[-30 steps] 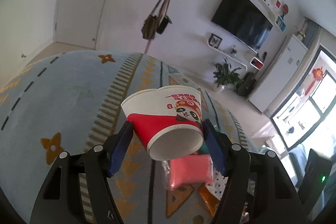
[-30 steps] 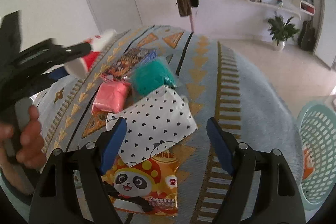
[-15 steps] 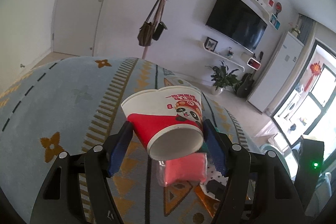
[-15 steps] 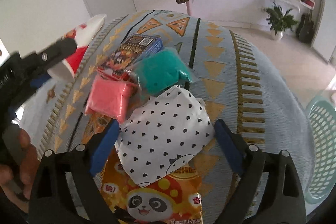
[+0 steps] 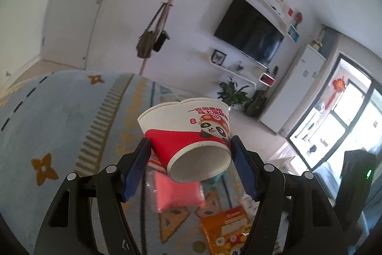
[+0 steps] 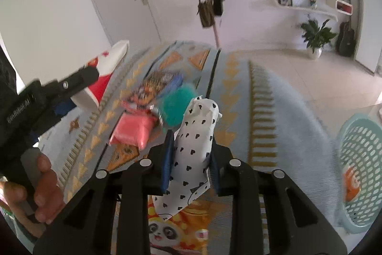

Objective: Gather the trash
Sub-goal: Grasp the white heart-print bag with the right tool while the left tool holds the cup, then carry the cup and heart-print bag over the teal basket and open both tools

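My left gripper (image 5: 189, 160) is shut on a red and white paper cup (image 5: 191, 135) with a panda print and holds it above the rug; the cup also shows in the right wrist view (image 6: 105, 73). My right gripper (image 6: 189, 159) is shut on a white bag with black hearts (image 6: 195, 135), pinched and lifted. On the rug lie a pink packet (image 6: 132, 130), a teal packet (image 6: 176, 105), a printed box (image 6: 155, 85) and an orange panda snack bag (image 6: 176, 228). The pink packet (image 5: 176, 190) and the orange bag (image 5: 226, 231) also show under the cup.
A light teal mesh basket (image 6: 360, 169) stands on the floor at the right, with something orange inside. The patterned blue and yellow rug (image 6: 262, 111) covers the surface. A coat stand with bags (image 6: 207, 8) and a potted plant (image 6: 315, 37) stand by the far wall.
My right gripper has gone from open over the white heart bag to shut on it, bunching and lifting it. My left gripper, with the cup, has tilted upward.
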The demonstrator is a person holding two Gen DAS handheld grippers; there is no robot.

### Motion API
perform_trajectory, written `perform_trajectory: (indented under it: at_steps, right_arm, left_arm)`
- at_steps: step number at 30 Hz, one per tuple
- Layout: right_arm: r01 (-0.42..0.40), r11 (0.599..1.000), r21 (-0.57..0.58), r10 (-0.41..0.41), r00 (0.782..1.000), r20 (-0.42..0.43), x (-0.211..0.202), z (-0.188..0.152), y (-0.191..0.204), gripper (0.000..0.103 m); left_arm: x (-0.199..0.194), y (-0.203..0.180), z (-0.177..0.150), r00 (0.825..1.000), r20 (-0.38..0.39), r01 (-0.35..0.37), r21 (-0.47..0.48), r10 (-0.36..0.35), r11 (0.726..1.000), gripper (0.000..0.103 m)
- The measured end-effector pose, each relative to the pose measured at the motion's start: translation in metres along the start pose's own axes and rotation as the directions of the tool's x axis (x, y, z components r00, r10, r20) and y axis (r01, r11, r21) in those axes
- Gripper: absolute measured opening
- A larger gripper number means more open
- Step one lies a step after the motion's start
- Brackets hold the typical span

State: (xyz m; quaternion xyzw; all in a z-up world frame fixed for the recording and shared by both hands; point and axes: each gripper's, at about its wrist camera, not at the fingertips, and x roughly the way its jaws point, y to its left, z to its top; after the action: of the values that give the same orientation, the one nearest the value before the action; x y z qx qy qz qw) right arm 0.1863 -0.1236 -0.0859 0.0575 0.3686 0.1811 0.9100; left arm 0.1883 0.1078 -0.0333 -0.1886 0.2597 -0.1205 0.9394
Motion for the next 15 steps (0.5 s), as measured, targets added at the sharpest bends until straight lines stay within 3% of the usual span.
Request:
perform_trajectory:
  at_steps: [2, 10, 15]
  right_arm:
    - [0.002, 1.000, 0.017, -0.002, 0.999, 0.040, -0.018, 0.006, -0.008, 0.022]
    - [0.072, 0.995, 0.069, -0.083, 0.982, 0.170, -0.084, 0.023, -0.054, 0.021]
    - [0.129, 0.982, 0.135, -0.157, 0.962, 0.225, -0.127, 0.023, -0.096, 0.021]
  left_arm:
    - [-0.002, -0.008, 0.003, 1.000, 0.000, -0.001, 0.003, 0.001, 1.000, 0.066]
    - [-0.013, -0.089, 0.017, 0.992, 0.000, 0.123, 0.123, -0.124, 0.985, 0.066]
    - [0.006, -0.147, 0.008, 0.978, -0.054, 0.206, 0.183, -0.199, 0.961, 0.066]
